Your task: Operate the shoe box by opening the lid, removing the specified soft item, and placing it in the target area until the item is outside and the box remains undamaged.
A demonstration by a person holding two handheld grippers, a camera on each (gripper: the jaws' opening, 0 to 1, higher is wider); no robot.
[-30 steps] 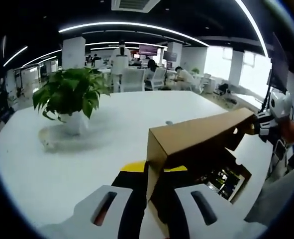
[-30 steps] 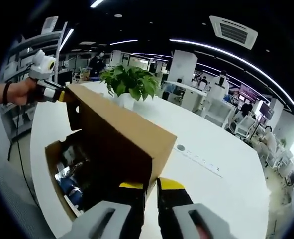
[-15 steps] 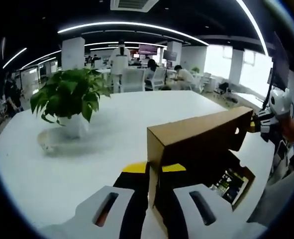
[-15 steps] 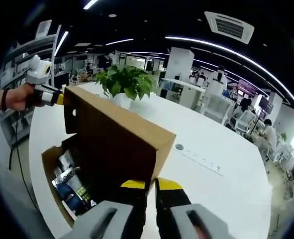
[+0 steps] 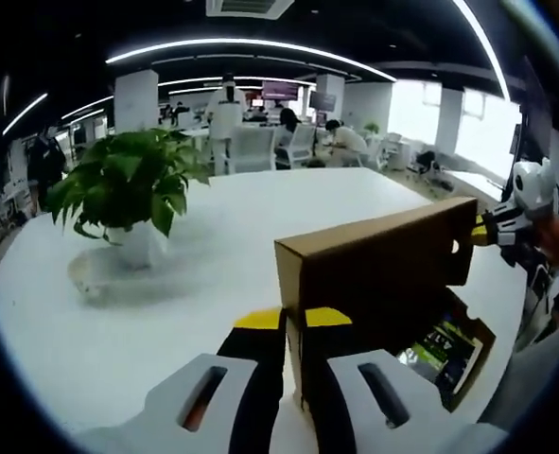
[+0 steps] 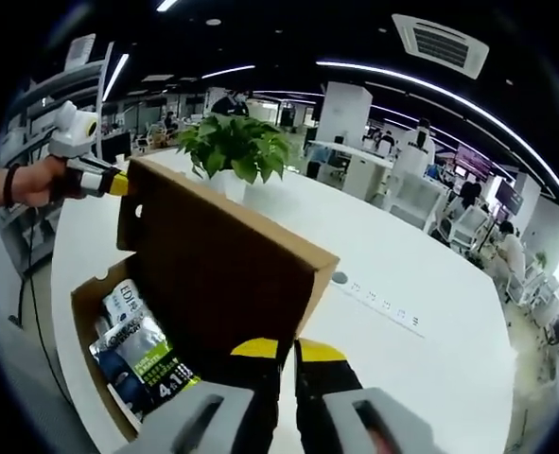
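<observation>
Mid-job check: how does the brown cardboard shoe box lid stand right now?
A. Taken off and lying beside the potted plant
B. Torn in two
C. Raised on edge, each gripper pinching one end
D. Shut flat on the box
C: the brown cardboard shoe box lid stands raised over the open box, the right gripper pinching its near end and the left gripper its far corner, with printed packets exposed inside.

Two pale grey jaws with dark oblong slots and yellow-capped black tips on the left gripper [image 5: 286,326]. Same grey bodies and yellow-over-black tips on the right gripper [image 6: 277,352]. Far off to its left, a hand [image 6: 35,182] wearing a dark wristband [image 6: 10,182].
</observation>
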